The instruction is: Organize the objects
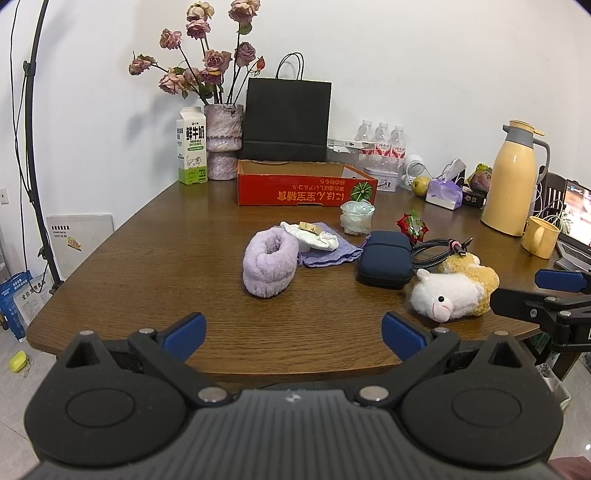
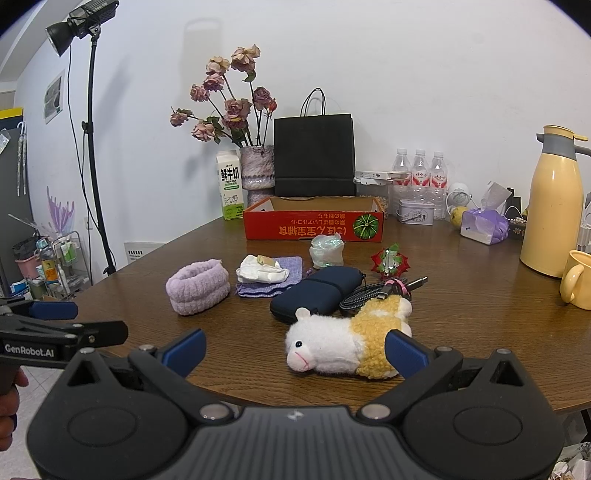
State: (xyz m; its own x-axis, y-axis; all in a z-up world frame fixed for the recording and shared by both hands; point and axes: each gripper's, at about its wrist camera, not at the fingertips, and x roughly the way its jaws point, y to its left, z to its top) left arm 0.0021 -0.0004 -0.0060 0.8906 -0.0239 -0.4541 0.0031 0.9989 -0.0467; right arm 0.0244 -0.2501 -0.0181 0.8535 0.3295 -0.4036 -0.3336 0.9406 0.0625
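Plain white wall (image 2: 424, 74) behind a brown wooden table (image 1: 166, 266), pale tiled floor (image 1: 14, 387) below, black studio lamp (image 2: 79, 22) on a stand at the left.

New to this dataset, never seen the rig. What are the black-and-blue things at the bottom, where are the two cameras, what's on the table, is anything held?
No robot here: a person holds a two-finger tool in each hand, with a fisheye camera on each looking along its fingers. One picture is from the left tool, the other from the right tool; each tool also shows at the edge of the other's view. Both are open and hold nothing.

On the brown table lie a purple fuzzy band, a purple pouch with a white bundle on it, a dark blue case, a coiled cable and a plush toy. Behind them sits a red cardboard box.
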